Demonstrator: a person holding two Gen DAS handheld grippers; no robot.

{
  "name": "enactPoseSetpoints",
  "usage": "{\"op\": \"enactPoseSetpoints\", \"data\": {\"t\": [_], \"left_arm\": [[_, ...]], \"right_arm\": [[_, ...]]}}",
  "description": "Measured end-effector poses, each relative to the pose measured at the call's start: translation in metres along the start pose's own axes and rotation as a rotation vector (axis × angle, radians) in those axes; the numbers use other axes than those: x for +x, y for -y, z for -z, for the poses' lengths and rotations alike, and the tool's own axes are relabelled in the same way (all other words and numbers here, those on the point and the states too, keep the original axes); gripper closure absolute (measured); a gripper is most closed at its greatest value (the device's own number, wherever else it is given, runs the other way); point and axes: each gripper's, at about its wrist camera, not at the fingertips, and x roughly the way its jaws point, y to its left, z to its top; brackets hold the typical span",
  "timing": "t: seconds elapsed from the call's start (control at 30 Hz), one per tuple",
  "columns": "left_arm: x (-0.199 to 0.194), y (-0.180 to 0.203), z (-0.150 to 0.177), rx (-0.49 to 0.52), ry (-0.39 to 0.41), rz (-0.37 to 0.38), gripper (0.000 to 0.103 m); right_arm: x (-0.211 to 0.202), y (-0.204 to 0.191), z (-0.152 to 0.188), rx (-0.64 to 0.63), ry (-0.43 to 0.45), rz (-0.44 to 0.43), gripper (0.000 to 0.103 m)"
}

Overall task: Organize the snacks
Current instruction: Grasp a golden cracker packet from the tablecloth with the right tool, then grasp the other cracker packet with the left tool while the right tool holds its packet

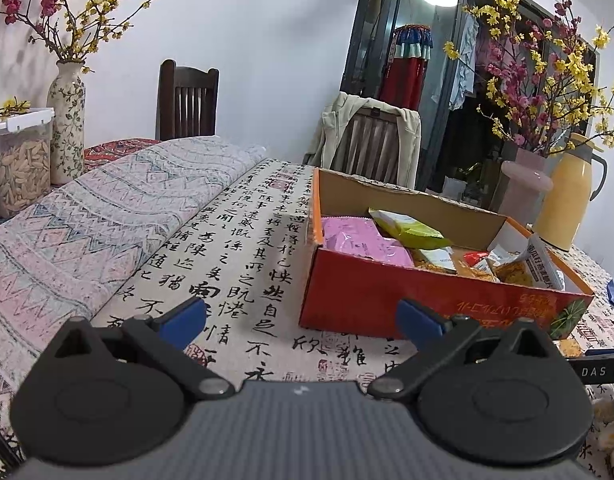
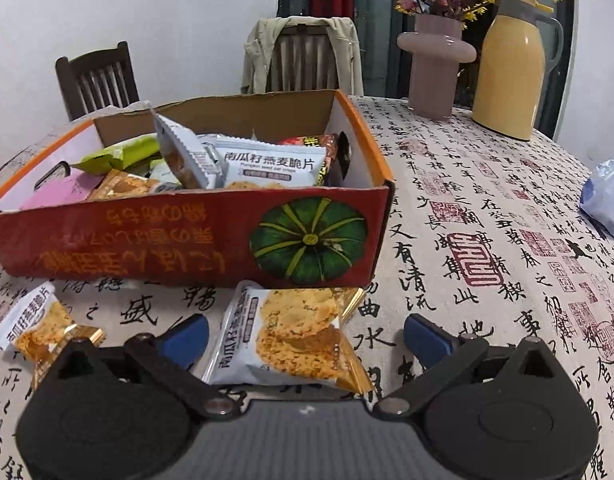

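Note:
A red cardboard box with a pumpkin picture holds several snack packets; it also shows in the left wrist view. On the tablecloth in front of the box lies an oat crisp packet, between the open fingers of my right gripper, which is not closed on it. A second oat crisp packet lies to the left of it. My left gripper is open and empty, above the cloth to the left of the box's front.
A folded patterned cloth, a flowered vase and a clear tub of seeds are at the left. A pink vase and yellow thermos stand at the back right. A blue-white bag lies at the right edge. Chairs stand behind the table.

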Motion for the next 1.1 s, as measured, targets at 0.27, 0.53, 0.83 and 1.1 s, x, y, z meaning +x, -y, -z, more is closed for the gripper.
{"op": "enactPoseSetpoints", "data": {"t": [0.27,0.53,0.83,1.1], "left_arm": [[0.001,-0.001,0.0,-0.002,-0.003,0.009,0.0],[0.001,-0.001,0.0,-0.006,-0.007,0.012,0.0],[0.002,0.0,0.0,-0.004,-0.013,0.013,0.0],[0.004,-0.003,0.0,-0.026,-0.016,-0.014,0.0]], "right_arm": [[-0.006,-0.006,0.0,-0.021,0.031,-0.033,0.033],[-0.026,-0.012,0.014,-0.062,0.104,-0.061,0.051],[-0.061,0.001,0.04,-0.009,0.273,-0.083,0.05],[-0.064,0.007,0.042,0.01,0.315,-0.144,0.05]]}}
